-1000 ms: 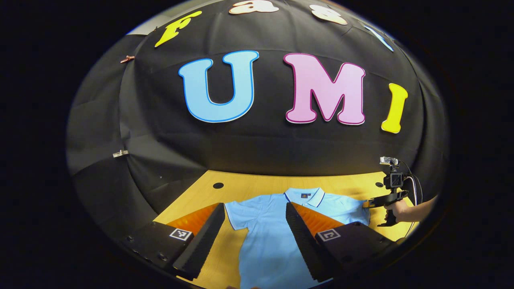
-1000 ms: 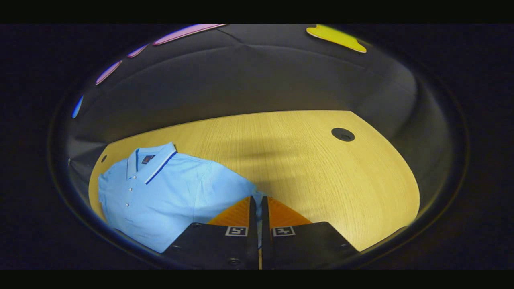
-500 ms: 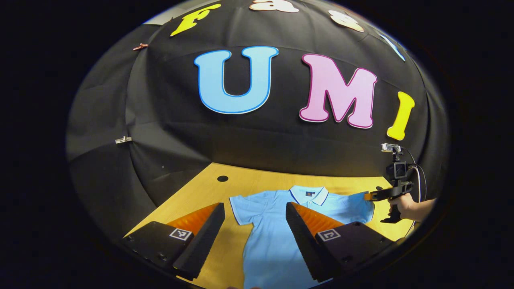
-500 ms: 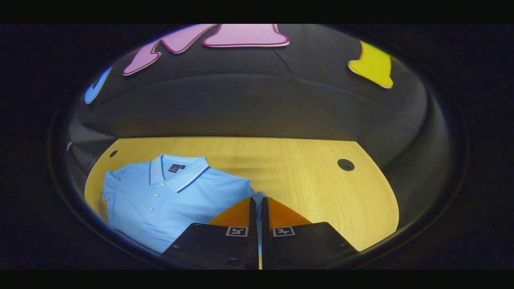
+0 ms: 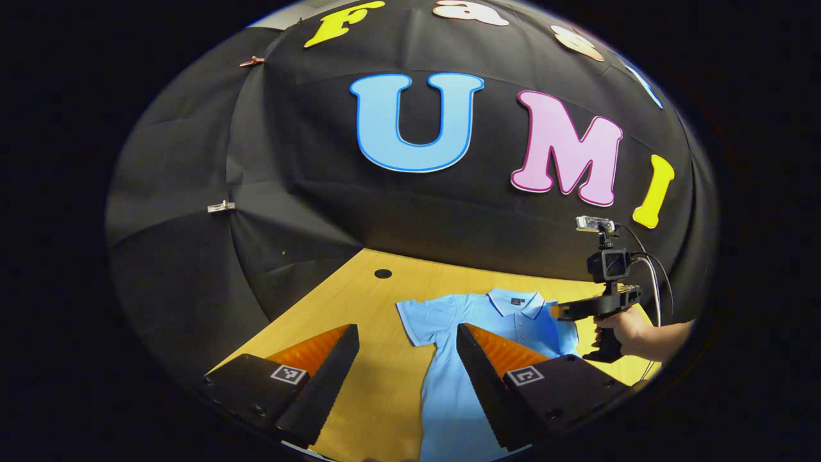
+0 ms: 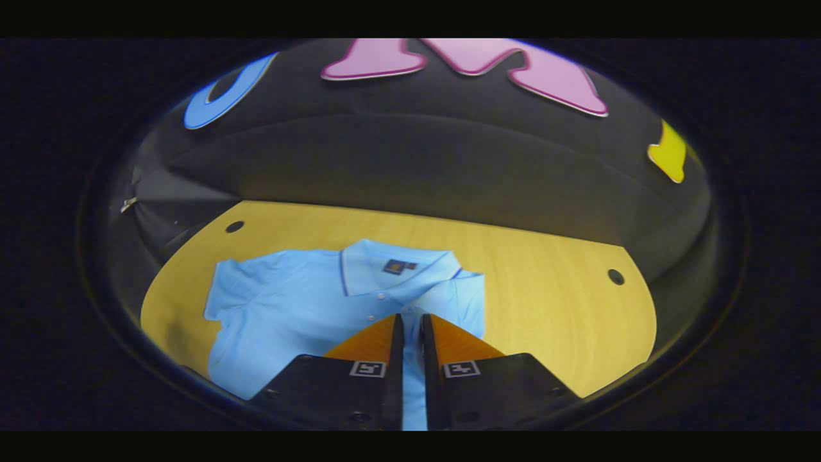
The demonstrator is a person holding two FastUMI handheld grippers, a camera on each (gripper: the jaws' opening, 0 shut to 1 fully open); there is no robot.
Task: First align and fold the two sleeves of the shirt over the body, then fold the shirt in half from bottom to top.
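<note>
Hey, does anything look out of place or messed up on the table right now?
Nothing stands out. The light blue polo shirt lies flat on the yellow wooden table, one sleeve drawn in over its body by the shut right hand-held gripper, the other sleeve spread out. The left hand-held gripper hovers open.

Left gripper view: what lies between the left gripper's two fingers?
Bare wooden table, with the shirt's left sleeve just beyond the left gripper; its fingers stand wide apart with nothing held, in the left gripper view.

table (image 6: 545, 308): wood, 2 round holes | on it: lt-blue polo shirt (image 6: 288, 308)
</note>
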